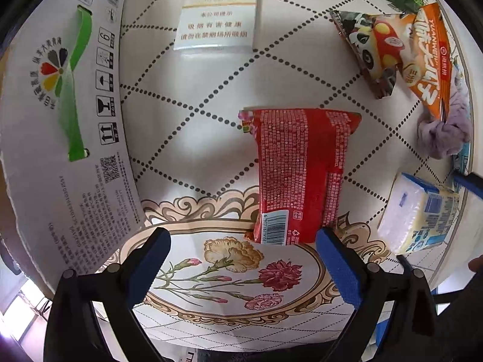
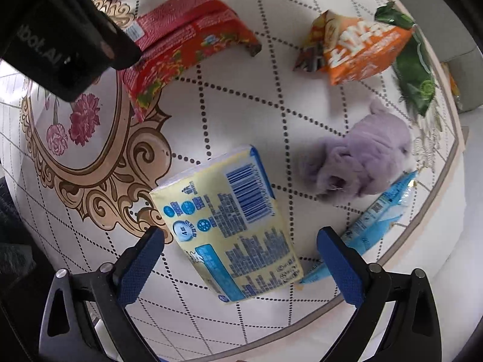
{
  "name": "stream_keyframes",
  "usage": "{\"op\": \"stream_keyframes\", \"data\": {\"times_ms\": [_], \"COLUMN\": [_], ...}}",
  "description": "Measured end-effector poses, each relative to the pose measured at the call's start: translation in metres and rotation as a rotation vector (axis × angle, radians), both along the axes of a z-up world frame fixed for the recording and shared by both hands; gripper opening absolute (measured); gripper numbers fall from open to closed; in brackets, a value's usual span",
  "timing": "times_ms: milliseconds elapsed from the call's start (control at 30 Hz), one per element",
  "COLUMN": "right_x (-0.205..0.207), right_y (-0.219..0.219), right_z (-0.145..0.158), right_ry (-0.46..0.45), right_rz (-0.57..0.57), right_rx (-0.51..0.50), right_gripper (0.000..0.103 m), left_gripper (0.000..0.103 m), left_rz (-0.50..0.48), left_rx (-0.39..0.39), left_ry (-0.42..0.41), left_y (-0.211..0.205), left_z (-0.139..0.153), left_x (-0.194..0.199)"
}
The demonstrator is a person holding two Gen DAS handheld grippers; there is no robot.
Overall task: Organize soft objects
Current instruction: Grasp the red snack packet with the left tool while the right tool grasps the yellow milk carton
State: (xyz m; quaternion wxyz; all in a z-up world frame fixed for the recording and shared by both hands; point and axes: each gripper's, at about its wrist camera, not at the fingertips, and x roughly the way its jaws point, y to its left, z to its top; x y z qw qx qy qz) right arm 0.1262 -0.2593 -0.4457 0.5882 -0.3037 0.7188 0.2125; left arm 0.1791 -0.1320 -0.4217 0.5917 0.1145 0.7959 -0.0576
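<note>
Both grippers, left gripper point(image 1: 243, 259) and right gripper point(image 2: 240, 259), hang with jaws apart. On the tabletop point(image 2: 241, 114): one red packet point(image 1: 297, 175), one tissue pack point(image 2: 229, 226) beside it, one purple cloth point(image 2: 362, 160) beyond.

The patterned counter point(image 1: 211, 90) carried a cardboard box point(image 1: 60, 105), red packet point(image 1: 299, 175), tissue pack point(image 2: 226, 226), purple cloth point(image 2: 362, 160), orange snack bag point(image 2: 362, 51), and blue packet point(image 2: 374, 217).

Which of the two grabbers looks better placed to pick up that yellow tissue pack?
The right gripper. It is open, with the tissue pack lying between its fingers. The left gripper, also open, faces the red packet; there the tissue pack sits off to its right side.
</note>
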Motion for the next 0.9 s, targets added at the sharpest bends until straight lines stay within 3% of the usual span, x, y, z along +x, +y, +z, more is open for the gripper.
{"op": "stream_keyframes", "data": {"times_ms": [33,100,200,333,433,533,600,733,900], "right_x": [0.0,0.008,0.014,0.015,0.011,0.006,-0.004,-0.015,-0.054], "right_y": [-0.001,-0.009,-0.047,-0.103,-0.125,-0.128,-0.13,-0.127,-0.119], "right_z": [-0.003,-0.011,-0.01,-0.023,-0.033,-0.048,-0.063,-0.073,-0.065], "right_ry": [0.01,0.017,0.034,0.085,0.117,0.112,0.112,0.077,0.039], "right_rz": [-0.017,-0.074,-0.277,-0.713,-0.907,-0.992,-1.012,-1.069,-1.098], "right_rx": [-0.001,-0.006,-0.002,0.009,0.08,0.07,0.059,0.037,0.062], "right_gripper": [0.079,0.076,0.074,0.074,0.074,0.074,0.074,0.069,0.066], "left_gripper": [0.098,0.098,0.098,0.098,0.098,0.089,0.055,0.049,0.045], "left_rz": [0.001,0.0,-0.006,-0.012,-0.021,-0.043,-0.056,-0.08,-0.103], "left_rx": [-0.005,-0.01,-0.023,-0.058,-0.063,-0.064,-0.063,-0.062,-0.068], "left_ry": [-0.001,-0.007,-0.01,-0.007,0.004,0.024,0.043,0.004,-0.052], "left_y": [0.001,0.001,0.001,-0.015,-0.026,-0.041,-0.049,-0.053,-0.044], "left_z": [0.0,-0.003,-0.004,-0.017,-0.029,-0.038,-0.052,-0.058,-0.043], "left_x": [-0.001,-0.001,0.002,0.004,0.005,0.007,0.006,0.0,-0.019]}}
